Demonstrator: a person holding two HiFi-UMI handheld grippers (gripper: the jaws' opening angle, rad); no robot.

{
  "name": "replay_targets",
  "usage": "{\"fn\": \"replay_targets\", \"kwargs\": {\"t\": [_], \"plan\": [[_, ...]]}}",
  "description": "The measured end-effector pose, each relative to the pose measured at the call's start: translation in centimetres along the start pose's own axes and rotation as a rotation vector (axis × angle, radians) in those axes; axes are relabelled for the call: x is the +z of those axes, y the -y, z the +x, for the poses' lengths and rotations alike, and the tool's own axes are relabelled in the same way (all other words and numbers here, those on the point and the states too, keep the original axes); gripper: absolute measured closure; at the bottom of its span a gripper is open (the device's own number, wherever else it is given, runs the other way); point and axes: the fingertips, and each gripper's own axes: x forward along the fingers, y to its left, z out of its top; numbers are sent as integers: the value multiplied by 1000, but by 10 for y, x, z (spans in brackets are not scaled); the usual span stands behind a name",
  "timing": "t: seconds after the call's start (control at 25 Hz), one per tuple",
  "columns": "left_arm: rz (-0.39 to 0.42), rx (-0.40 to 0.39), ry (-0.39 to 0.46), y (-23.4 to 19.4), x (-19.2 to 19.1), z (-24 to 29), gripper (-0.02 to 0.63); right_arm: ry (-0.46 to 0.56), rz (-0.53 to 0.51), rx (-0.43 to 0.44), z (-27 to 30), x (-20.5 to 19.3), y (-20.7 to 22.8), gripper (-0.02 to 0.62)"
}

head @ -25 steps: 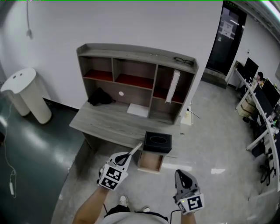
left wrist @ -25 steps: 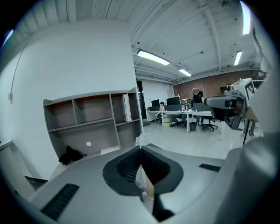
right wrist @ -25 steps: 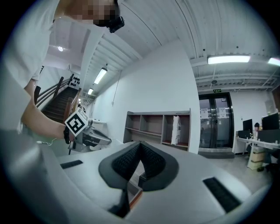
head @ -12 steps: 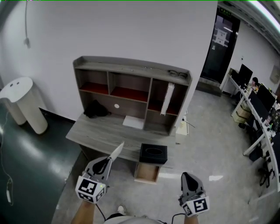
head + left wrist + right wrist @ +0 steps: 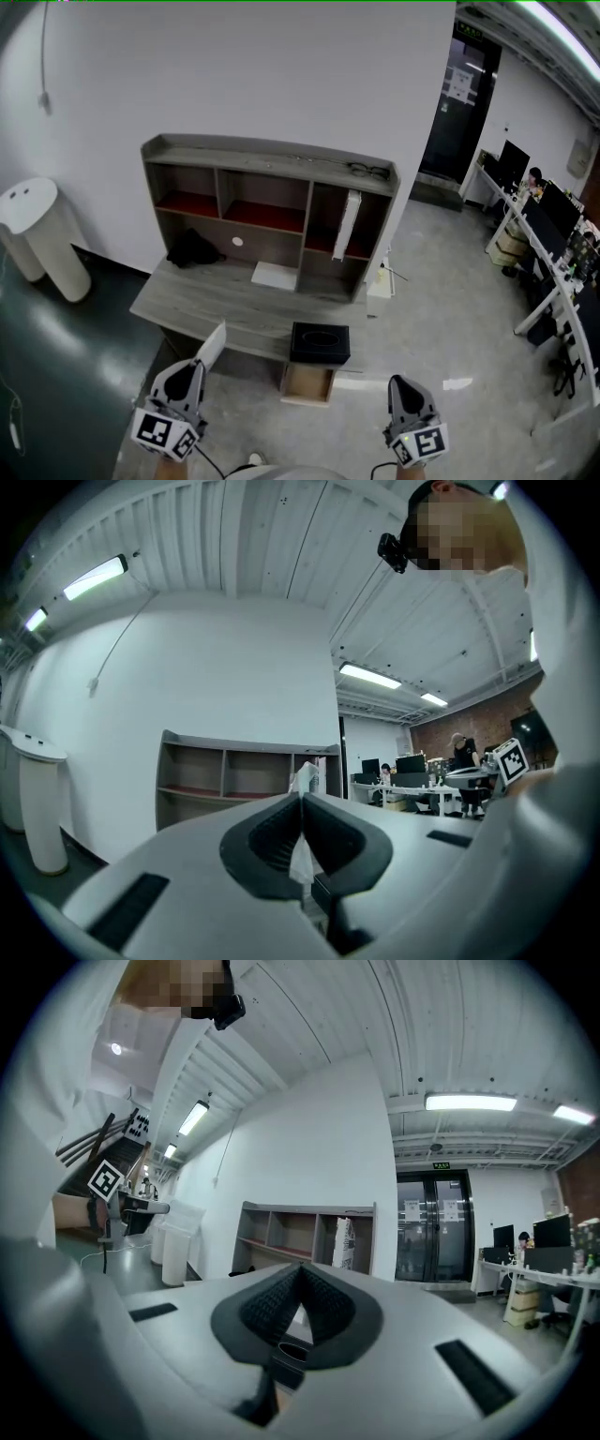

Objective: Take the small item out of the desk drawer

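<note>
The grey desk has one small wooden drawer pulled open under its front edge, below a black tissue box. My left gripper is low at the left, well away from the drawer, and shut on a thin white item that sticks up past its tips. In the left gripper view the white item is pinched between the closed pads. My right gripper hangs at the lower right, shut with nothing in it; its pads meet.
A shelf hutch stands on the desk, with a white upright pack inside and glasses on top. Black cloth and a white sheet lie on the desk. A white bin stands left; office desks stand right.
My left gripper has drawn back from the drawer, leftward and lower in the view, with the white item still in it. The desk now looks farther away. The right gripper has barely moved.
</note>
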Motion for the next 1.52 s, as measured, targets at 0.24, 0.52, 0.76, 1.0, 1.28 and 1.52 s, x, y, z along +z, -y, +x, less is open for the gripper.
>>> {"fn": "replay_targets", "kwargs": {"t": [0.24,0.52,0.76,1.0,1.28,1.52], "plan": [[-18,64,44,-15,0,-11,588,8,-7,-13,11,6,7,574],[-31,73,81,-21,1,-10,588,5,3,-9,16,2,-3,574],[-57,70,76,-26,-8,-16,588,-7,10,-5,18,-4,-17,574],[-71,65,61,-34,-17,-20,588,-24,17,5,21,-8,-31,574],[-73,57,55,-42,-22,-25,588,-39,-37,27,29,-8,-53,574],[-84,51,56,-47,-23,-26,588,-22,-43,48,38,-2,-63,574]]}}
